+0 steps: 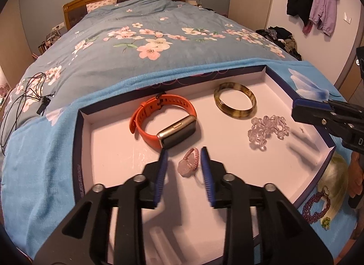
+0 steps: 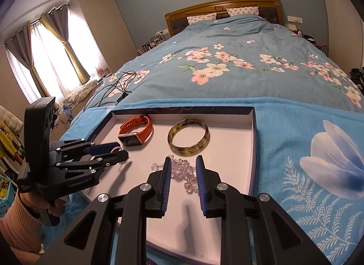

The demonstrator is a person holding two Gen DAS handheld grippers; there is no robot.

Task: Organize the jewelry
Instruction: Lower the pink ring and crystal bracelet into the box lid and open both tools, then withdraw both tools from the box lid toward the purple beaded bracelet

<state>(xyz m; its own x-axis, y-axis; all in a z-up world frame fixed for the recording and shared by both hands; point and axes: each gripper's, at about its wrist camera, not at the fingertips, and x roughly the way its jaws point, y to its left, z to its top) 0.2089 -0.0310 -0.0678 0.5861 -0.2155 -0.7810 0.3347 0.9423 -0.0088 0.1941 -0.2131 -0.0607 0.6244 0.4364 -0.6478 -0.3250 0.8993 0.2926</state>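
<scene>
Nearest in the left wrist view, the left hand-held gripper (image 1: 184, 164) stands partly open over the white floor of the shallow box tray (image 1: 86, 114); a small pink corded charm (image 1: 188, 164) lies between its blue pads, and neither pad seems to press on it, so I judge it released rather than held. In the right wrist view the right hand-held gripper (image 2: 183, 174) is likewise partly open, its pads straddling the near edge of the clear bead bracelet (image 2: 182, 169) (resting on the tray floor, not gripped as far as I can tell).

Farther in, the orange smartwatch (image 1: 163, 126) sits at the tray's left-middle and the tortoiseshell bangle (image 1: 235, 100) toward the far right corner; these four pieces lie apart from one another inside the tray, so most of the sorting looks done. Left over, judging from the left view: a purple beaded bracelet (image 1: 315, 205) and a small green piece (image 1: 325, 222) lie outside the tray on the blue floral towel (image 1: 41, 151), near its right front corner.

The tray's dark walls are low, so lifting clear is easy; open floor remains at the front left and along the near right side. Beyond the far wall, the bed's floral duvet (image 1: 136, 37) is open, with a black cable (image 1: 27, 96) at its left.
</scene>
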